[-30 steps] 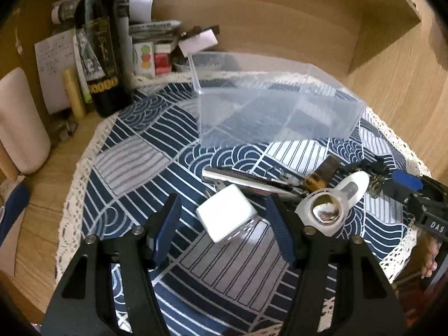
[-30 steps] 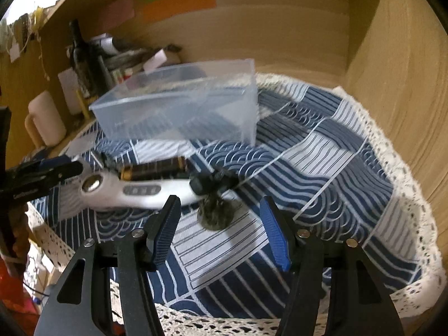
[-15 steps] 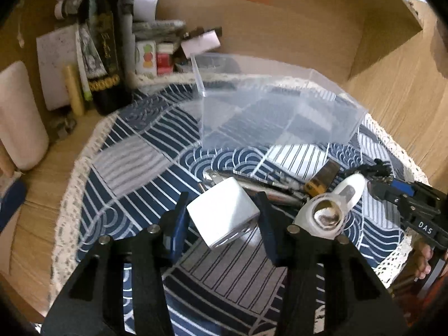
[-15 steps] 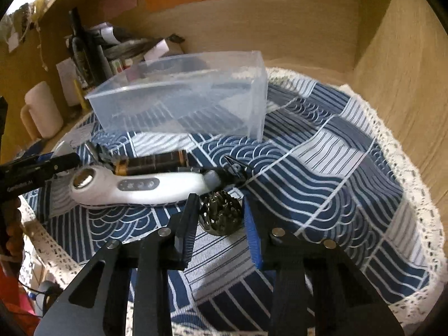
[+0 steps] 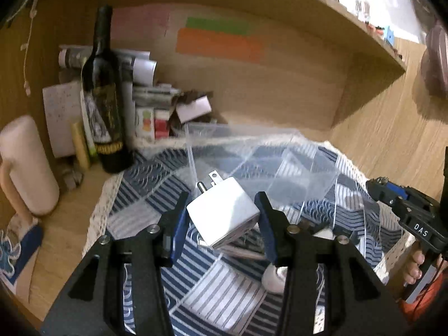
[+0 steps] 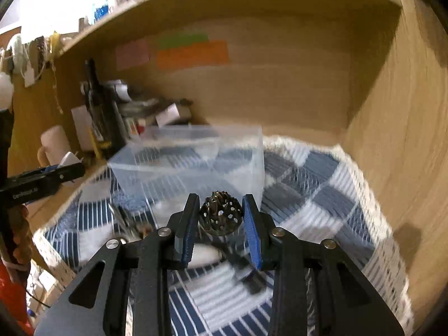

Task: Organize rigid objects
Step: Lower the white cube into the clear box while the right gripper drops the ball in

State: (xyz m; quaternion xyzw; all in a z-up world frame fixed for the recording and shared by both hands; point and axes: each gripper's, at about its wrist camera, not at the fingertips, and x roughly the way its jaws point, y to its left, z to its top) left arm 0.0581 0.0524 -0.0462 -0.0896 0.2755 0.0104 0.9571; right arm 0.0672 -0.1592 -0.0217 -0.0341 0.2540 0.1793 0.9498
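My left gripper (image 5: pixel 222 218) is shut on a white plug adapter (image 5: pixel 224 214) with metal prongs and holds it above the cloth, just in front of the clear plastic box (image 5: pixel 260 159). My right gripper (image 6: pixel 221 221) is shut on a dark perforated metal ball (image 6: pixel 220 217) and holds it lifted before the same box (image 6: pixel 190 162). The right gripper also shows at the right edge of the left wrist view (image 5: pixel 403 204). A white handheld device (image 5: pixel 273 277) and dark tools lie on the cloth, mostly hidden behind my fingers.
A blue-and-white patterned cloth (image 5: pixel 224 288) with a lace edge covers the wooden desk. A dark wine bottle (image 5: pixel 105 100), papers and small boxes (image 5: pixel 151 112) crowd the back left. A white mug (image 5: pixel 25 165) stands at left. Wooden walls (image 6: pixel 392 140) close the back and right.
Both grippers closed on their objects and lifted them off the cloth: the left took the white adapter, the right took the metal ball. Both now sit higher, nearer the clear box.
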